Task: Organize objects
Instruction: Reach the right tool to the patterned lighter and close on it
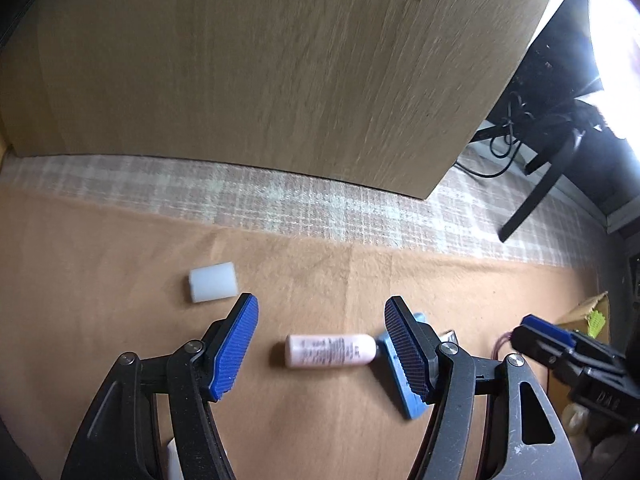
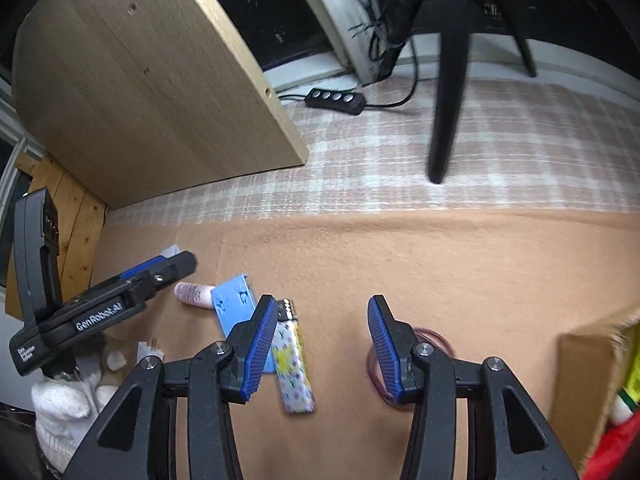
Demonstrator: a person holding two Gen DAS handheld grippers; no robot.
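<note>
Left wrist view: our left gripper (image 1: 320, 350) hangs with jaws apart over the pink bottle (image 1: 331, 351), which lies on its side on the tan cloth (image 1: 120, 248), one end touching the blue plate (image 1: 394, 364). It looks light, smooth, prone to roll; we'd pinch mid-body. Our right gripper (image 2: 322, 348) is open too, empty, above the patterned lighter (image 2: 291, 364).

Showing two black plastic scissor-linkage grippers: left gripper (image 1: 321, 350) and right gripper (image 2: 322, 350), each wearing ribbed blue rubber pads (image 1: 234, 350) and silver pivot screws (image 1: 195, 346). Bearing white "GenRobot.AI" lettering (image 2: 99, 319) along the left one's side.
</note>
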